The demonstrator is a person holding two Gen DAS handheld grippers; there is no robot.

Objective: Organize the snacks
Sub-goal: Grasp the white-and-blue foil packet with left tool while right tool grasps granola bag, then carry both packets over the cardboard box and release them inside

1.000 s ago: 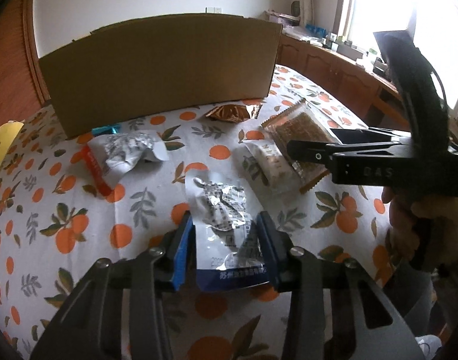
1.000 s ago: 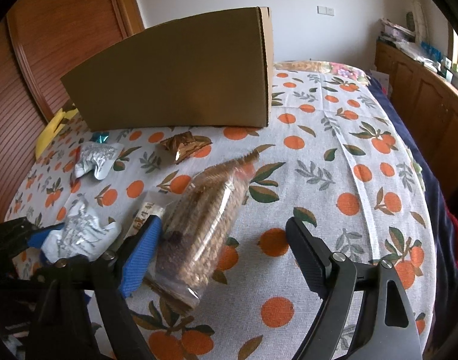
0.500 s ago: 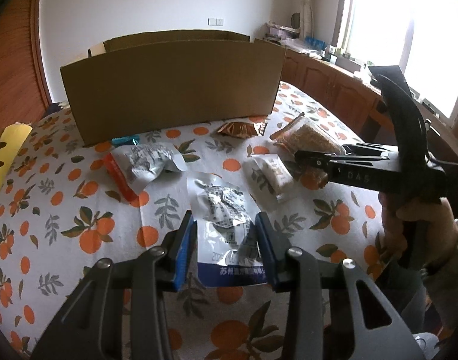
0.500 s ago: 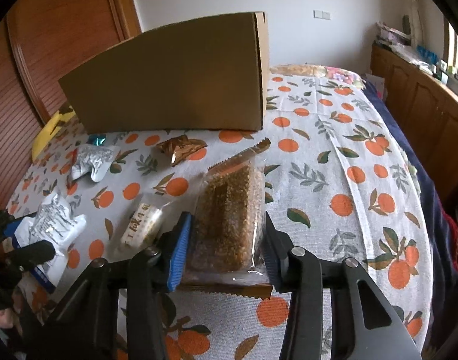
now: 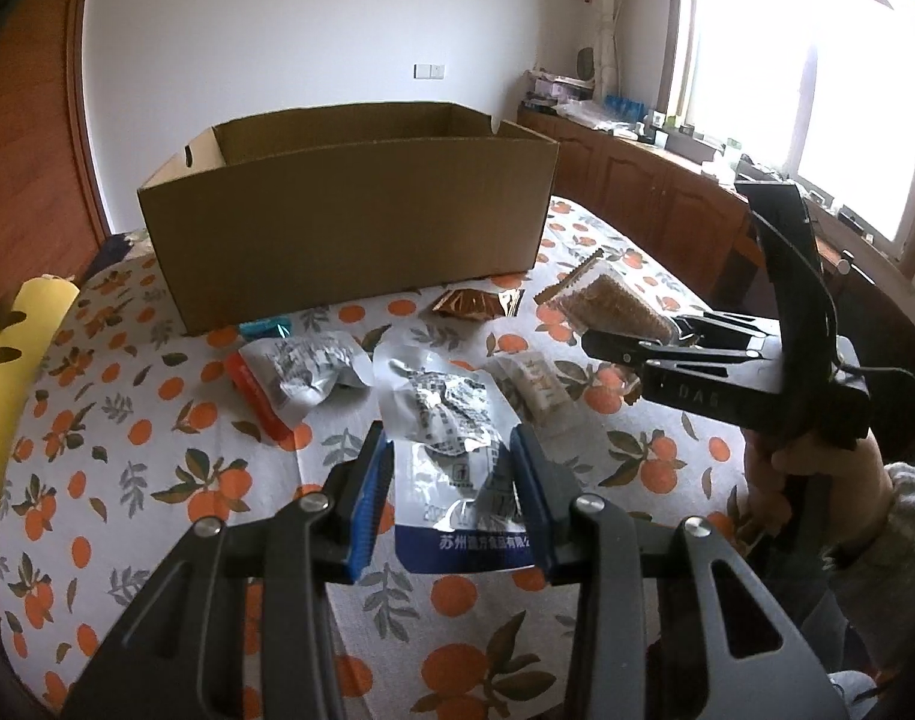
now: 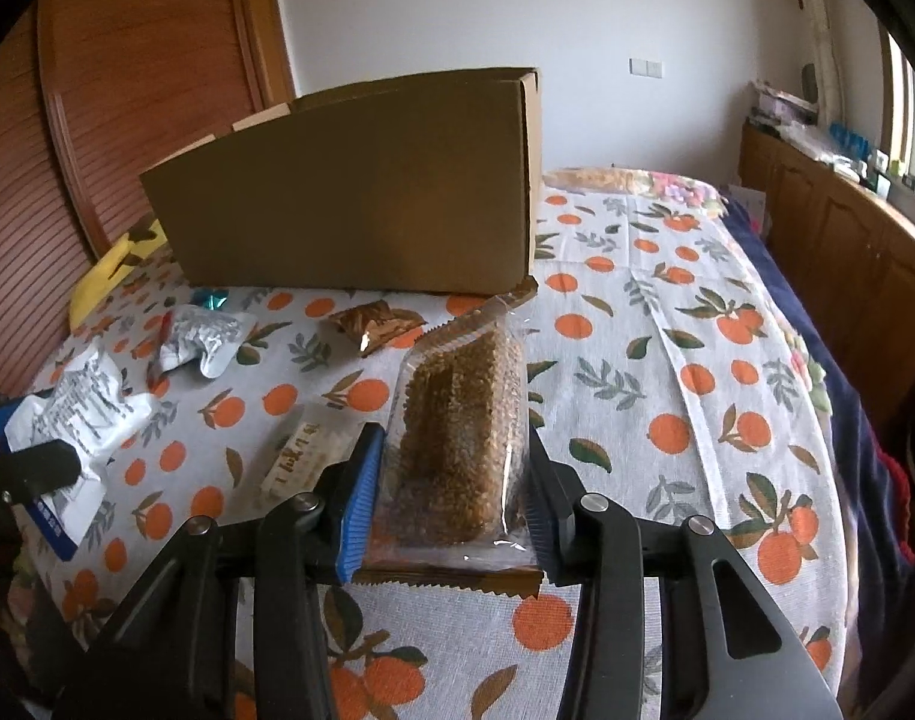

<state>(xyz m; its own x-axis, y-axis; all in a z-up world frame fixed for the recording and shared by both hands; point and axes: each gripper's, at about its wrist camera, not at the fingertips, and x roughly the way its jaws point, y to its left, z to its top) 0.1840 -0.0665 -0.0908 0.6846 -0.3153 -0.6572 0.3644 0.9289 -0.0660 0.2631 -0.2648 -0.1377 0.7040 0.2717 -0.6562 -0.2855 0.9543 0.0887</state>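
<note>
Since prev. frame: right tool [image 6: 451,495] jaws have just been closing, now clamped on clear sesame-bar pkt [image 6: 460,426]; left tool [image 5: 451,495] has risen w/ its load. Left tool clamped on silver foil pkt [image 5: 457,450], held above the orange-print cloth [image 5: 127,468]. Both pkts in front of open cardboard box [image 5: 349,228]. Other snacks lie on cloth just before box: copper wrapper [image 5: 472,302], second foil pkt [image 5: 313,369].

R tongs [image 6: 451,495] closed on sesame bar pack [image 6: 460,420]; L-held silver pouch [image 5: 451,438] lifted.
</note>
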